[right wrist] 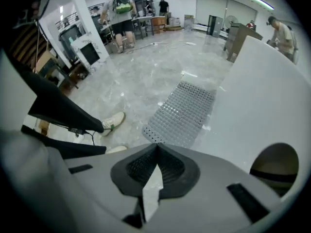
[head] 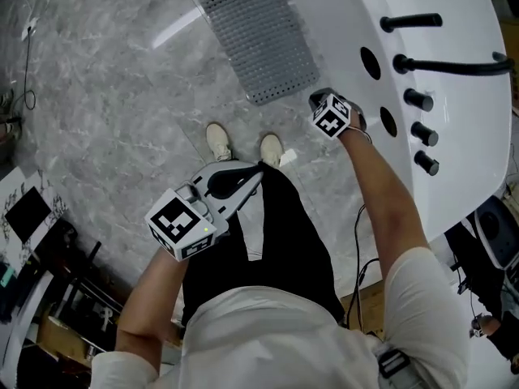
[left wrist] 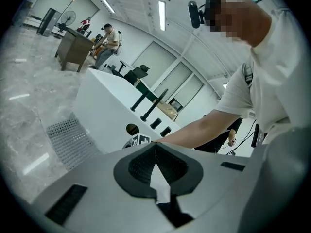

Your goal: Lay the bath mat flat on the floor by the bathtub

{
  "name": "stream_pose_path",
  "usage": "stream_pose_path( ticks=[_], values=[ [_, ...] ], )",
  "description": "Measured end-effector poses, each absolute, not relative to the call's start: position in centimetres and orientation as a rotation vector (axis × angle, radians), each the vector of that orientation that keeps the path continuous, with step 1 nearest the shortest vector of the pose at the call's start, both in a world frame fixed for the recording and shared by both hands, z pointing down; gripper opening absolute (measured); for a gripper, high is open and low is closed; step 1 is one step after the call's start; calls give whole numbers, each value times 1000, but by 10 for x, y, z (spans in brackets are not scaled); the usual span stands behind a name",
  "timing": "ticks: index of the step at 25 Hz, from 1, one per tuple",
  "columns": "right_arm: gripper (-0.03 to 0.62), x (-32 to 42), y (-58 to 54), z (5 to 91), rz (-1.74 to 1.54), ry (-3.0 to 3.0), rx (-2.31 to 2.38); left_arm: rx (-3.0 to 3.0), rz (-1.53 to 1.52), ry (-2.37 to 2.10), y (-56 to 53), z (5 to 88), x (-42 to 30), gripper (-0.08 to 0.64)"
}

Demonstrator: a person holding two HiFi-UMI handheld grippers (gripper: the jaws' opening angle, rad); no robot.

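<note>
The grey perforated bath mat [head: 259,39] lies flat on the marble floor, its long edge against the white bathtub [head: 454,160]. My right gripper [head: 316,98] hovers just off the mat's near corner, beside the tub wall, shut with nothing in it. My left gripper [head: 256,173] is held close to my body above my shoes, also shut and holding nothing. In the right gripper view the mat [right wrist: 182,113] lies just beyond the closed jaws [right wrist: 157,147]. The left gripper view shows the mat [left wrist: 68,140] far to the left of its shut jaws [left wrist: 155,144].
Black tap fittings [head: 442,65] and knobs [head: 422,132] stand on the tub's rim. My white shoes [head: 217,140] stand near the mat's end. Shelves and gear [head: 32,233] crowd the lower left. A cable [head: 29,63] trails at far left. People and a desk [left wrist: 75,47] are far behind.
</note>
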State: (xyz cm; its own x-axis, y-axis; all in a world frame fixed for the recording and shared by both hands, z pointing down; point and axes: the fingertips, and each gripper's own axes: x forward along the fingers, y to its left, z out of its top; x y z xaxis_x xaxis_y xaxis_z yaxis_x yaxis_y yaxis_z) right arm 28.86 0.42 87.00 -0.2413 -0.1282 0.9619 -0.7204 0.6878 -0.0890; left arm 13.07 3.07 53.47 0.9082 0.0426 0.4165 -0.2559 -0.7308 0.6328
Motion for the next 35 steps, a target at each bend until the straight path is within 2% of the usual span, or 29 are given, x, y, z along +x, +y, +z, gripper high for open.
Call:
stream_pose_path(
  ticks=[7, 18, 25, 35],
  values=[
    [9, 283, 50, 745, 730, -1855, 822, 2445, 568, -115, 72, 453, 146, 18],
    [9, 234, 136, 566, 834, -2039, 896, 2669, 701, -167, 98, 340, 125, 18],
    [9, 218, 146, 470, 790, -2157, 997, 2716, 621, -212, 102, 295, 111, 18],
    [9, 135, 149, 363, 683, -2346, 1083, 2711, 499, -327, 125, 264, 23, 18]
  ],
)
